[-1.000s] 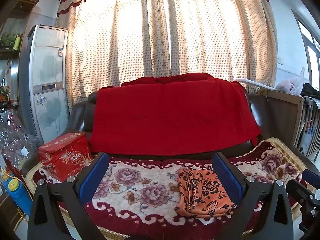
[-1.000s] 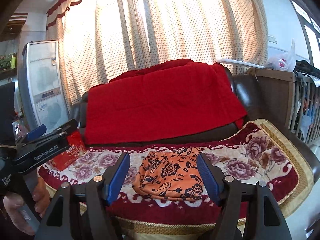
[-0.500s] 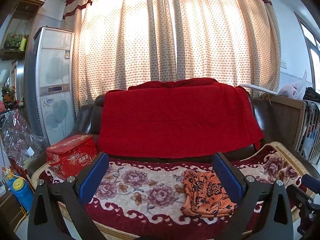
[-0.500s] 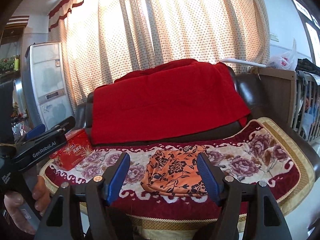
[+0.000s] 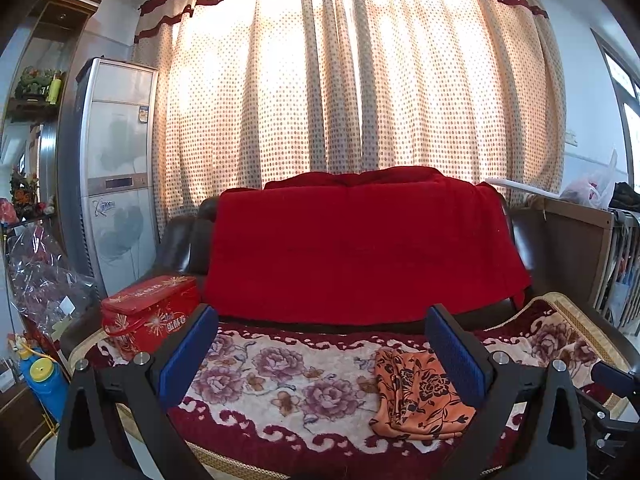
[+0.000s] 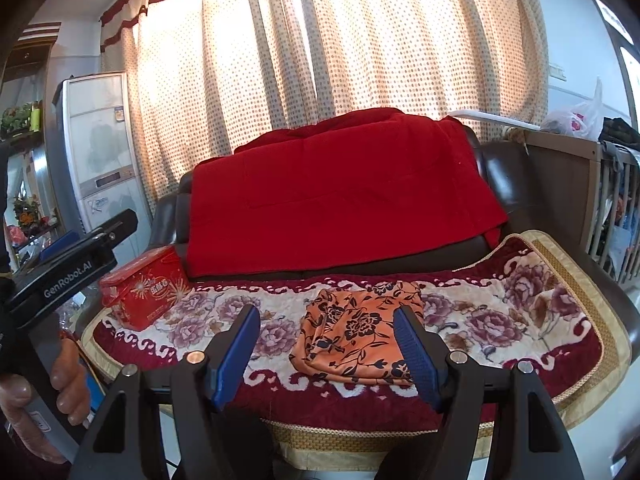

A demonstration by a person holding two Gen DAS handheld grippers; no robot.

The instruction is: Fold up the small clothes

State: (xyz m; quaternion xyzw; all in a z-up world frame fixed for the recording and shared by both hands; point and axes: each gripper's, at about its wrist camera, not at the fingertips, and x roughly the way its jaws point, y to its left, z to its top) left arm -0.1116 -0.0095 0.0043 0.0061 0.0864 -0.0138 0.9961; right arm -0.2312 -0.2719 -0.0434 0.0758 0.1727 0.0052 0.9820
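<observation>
A: From the left wrist, what shows?

B: The left gripper (image 5: 320, 350) has its jaws wide apart with nothing between them, held off the front of the sofa. The orange floral garment (image 5: 420, 394) lies on the floral seat cover (image 5: 280, 380), low and to the right, partly behind the right-hand blue pad. A red gift box (image 5: 150, 312) sits at the far left end of the seat, well apart from the garment, and a red blanket (image 5: 360, 248) drapes the backrest.

A: And from the right wrist?

B: The right gripper (image 6: 328, 346) also stands apart and empty. The garment (image 6: 360, 332) lies almost straight ahead between its fingers but farther off, untouched. It looks bunched or already doubled over; I cannot tell which. A hand (image 6: 44, 396) at the left edge holds the other gripper's handle.

A: Which step, then?

B: I'd judge the approach, before any fold. Next, both grippers need to come down to the garment's near edge, each closing on a corner.
</observation>
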